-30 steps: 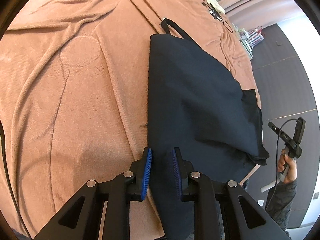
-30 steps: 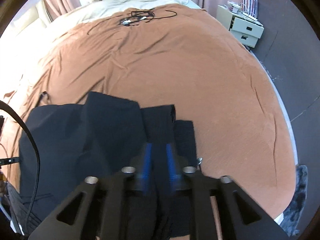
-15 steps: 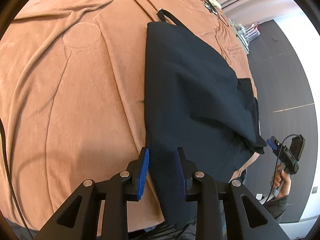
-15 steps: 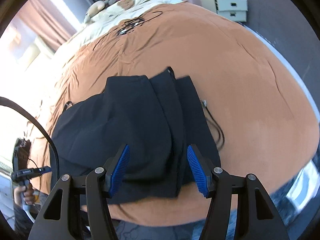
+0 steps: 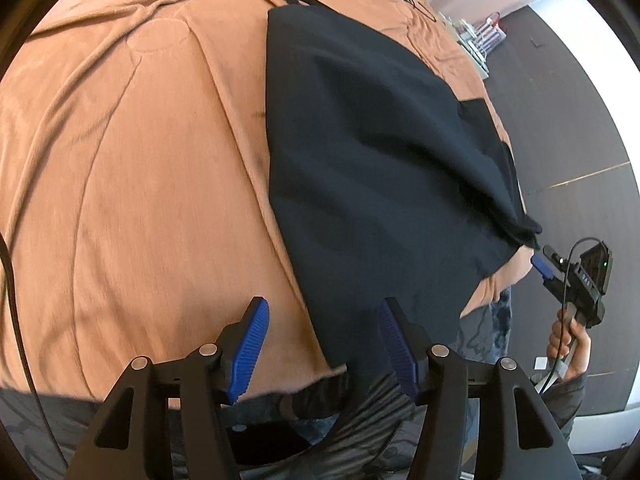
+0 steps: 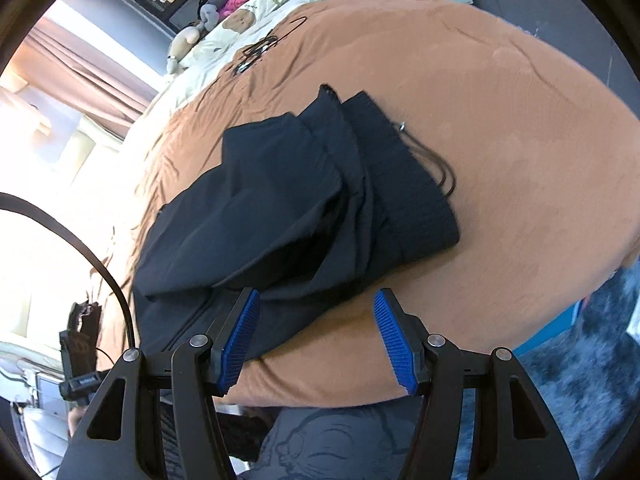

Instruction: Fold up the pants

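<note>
The dark navy pants (image 6: 304, 204) lie folded in a loose bundle on the bed (image 6: 520, 128), on its rust-brown blanket, close to the near edge where the person stands. In the right wrist view the ribbed waistband end points toward the far side, with a thin drawstring (image 6: 436, 164) trailing off it onto the blanket, and several layers overlap unevenly on top.

The right gripper (image 6: 316, 344) hangs released just above the near edge of the bed, its blue pads spread wide, with one hem of the pants lying just past the left pad (image 6: 240, 336); nothing is between the fingers.

In the left wrist view the left gripper (image 5: 324, 344) is also spread wide and released, holding nothing. A corner of the pants (image 5: 380, 160) drapes down over the bed's near edge between its fingers. The right gripper (image 5: 554, 266) shows at the far end of the bundle, held in the person's right hand (image 5: 568, 344).
</note>
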Tool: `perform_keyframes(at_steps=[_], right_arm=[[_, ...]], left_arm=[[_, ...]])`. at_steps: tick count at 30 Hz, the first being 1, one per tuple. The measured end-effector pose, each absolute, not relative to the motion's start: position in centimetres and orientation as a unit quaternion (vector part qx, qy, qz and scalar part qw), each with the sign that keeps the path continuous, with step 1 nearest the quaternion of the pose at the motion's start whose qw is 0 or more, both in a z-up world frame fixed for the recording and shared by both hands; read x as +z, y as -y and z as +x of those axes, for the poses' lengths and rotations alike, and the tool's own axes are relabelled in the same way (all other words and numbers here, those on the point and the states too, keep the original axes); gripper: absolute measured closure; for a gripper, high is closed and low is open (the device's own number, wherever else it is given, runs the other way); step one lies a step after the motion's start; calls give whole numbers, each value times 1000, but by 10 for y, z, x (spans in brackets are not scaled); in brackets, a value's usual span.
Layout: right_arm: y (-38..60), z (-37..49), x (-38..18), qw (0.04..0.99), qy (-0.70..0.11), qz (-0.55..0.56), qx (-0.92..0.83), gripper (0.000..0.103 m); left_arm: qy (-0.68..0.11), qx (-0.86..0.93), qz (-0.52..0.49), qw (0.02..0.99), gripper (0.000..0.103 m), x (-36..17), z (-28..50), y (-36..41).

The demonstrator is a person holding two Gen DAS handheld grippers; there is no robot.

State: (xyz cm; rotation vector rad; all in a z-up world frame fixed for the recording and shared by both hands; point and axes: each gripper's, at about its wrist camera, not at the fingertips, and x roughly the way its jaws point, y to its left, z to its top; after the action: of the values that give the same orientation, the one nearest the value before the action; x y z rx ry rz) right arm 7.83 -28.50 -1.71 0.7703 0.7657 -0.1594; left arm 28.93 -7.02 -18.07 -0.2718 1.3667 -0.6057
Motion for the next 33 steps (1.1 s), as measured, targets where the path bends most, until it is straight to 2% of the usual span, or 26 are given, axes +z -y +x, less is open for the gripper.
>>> perform_keyframes(at_steps=[4,7,11,14,18,25,29,33], right_arm=[[294,74,-27,850,-347,390,-72,45],[301,72,-31,850,-325,409,-64,45],[307,76,-37,849,-324,412,-68,62],[308,79,-42,846,-327,414,-76,68],[307,83,-40,849,-327,409,-72,70],[306,85,-33,855,-322,400,-77,93],[306,85,-25,865,-313,384,-75,96],[309,82,-20,873,-309,370,-80,98]], left_arm=[[-616,-271,-118,730,42,-182,275,71],[-610,-272,-115,735,38,-182,265,74],[-601,-271,-110,743,33,-182,252,80],[-594,-262,-96,755,31,-183,244,87],[-580,-238,-70,776,31,-184,236,99],[-548,-177,-5,818,31,-183,230,118],[-533,-132,11,835,33,-182,236,112],[-527,-117,21,842,42,-184,236,103]])
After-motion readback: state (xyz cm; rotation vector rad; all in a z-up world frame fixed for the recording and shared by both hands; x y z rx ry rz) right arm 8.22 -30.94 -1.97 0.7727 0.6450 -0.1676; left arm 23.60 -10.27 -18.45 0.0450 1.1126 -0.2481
